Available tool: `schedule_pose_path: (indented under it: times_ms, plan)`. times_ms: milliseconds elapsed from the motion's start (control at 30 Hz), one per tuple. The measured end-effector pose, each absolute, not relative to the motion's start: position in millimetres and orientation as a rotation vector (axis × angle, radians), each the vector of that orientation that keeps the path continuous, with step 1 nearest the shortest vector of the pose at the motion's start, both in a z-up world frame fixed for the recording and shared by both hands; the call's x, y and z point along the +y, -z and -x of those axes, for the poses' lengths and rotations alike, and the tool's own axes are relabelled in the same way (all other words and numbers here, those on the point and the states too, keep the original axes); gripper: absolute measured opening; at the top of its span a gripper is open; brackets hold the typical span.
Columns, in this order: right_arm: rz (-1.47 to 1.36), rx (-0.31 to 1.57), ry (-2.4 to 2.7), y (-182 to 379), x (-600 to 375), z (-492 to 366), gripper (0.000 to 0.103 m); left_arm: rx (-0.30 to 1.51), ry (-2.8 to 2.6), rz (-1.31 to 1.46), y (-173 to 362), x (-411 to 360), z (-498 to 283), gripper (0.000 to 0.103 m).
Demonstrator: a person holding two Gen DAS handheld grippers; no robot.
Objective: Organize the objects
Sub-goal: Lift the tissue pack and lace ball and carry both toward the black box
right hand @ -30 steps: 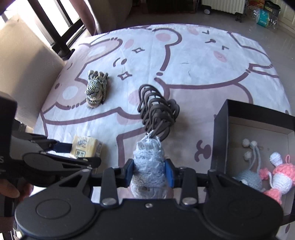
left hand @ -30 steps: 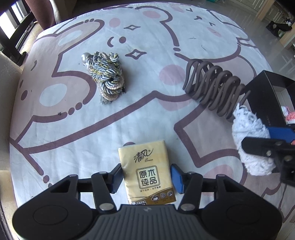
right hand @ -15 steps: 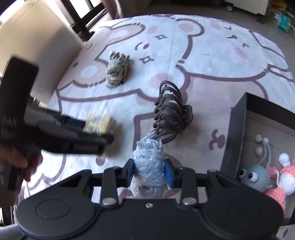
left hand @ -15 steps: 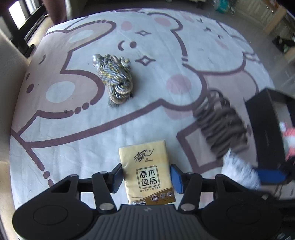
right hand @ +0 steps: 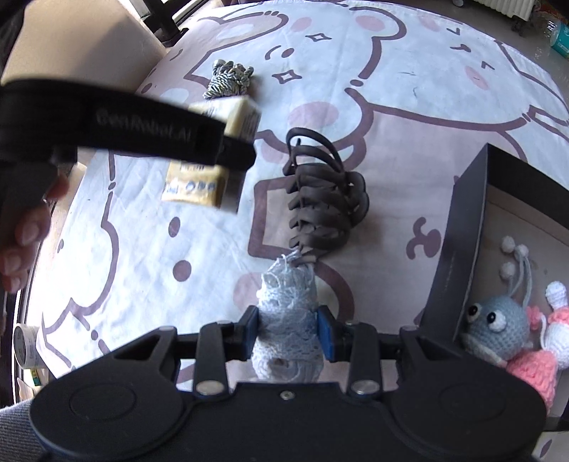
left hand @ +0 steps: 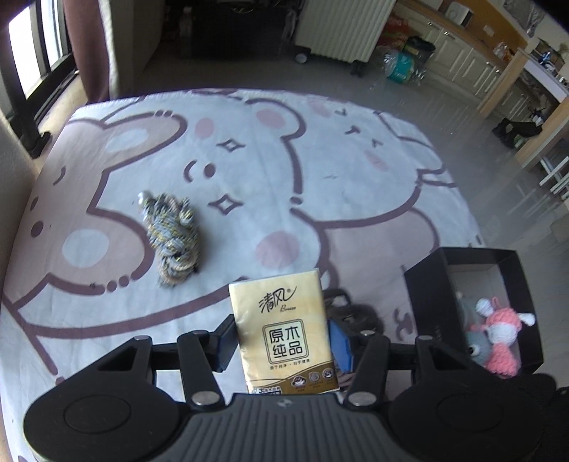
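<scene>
My left gripper (left hand: 282, 343) is shut on a yellow tissue pack (left hand: 282, 330) and holds it above the bear-print cloth; the pack also shows in the right wrist view (right hand: 213, 149). My right gripper (right hand: 288, 332) is shut on a white lace roll (right hand: 286, 320), low over the cloth. A black open box (left hand: 432, 305) sits at the right with crocheted toys (left hand: 498, 330) inside; it also shows in the right wrist view (right hand: 462, 231). A dark brown coiled rack (right hand: 325, 202) lies between the grippers. A twisted rope bundle (left hand: 172, 234) lies at the left.
The bear-print cloth (left hand: 249, 177) covers the surface. A radiator (left hand: 341, 28) and kitchen cabinets stand beyond its far edge. A beige cushion (right hand: 81, 46) borders the left side. A small white jar (right hand: 26, 346) sits at the left edge.
My left gripper has lifted the tissue pack and swung right toward the box, tilting its view up. My right gripper still holds the lace roll and has edged nearer the box.
</scene>
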State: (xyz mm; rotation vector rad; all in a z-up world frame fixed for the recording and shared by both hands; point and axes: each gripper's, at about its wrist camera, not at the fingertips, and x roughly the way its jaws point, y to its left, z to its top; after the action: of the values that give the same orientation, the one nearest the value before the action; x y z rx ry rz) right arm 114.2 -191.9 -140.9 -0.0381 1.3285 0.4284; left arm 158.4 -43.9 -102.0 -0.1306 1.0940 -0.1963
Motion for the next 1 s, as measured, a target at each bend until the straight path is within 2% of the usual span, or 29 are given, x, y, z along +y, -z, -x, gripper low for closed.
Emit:
schedule_pose_path:
  times_ms: [233,500,1000]
  plan:
    - [0.022,1.329,-0.440,142.5,-197.7,-113.5,0.036,1.037,0.270,0.166,93.7,-66.3,-160.2,0.054]
    - [0.017,1.316,-0.436,139.8,-202.6,-112.8,0.036,1.102,0.306,0.123,115.7,-89.0,-160.7,0.054]
    - [0.020,1.215,-0.412,101.1,-219.4,-102.8,0.036,1.121,0.309,0.134,113.6,-89.8,-159.1,0.053]
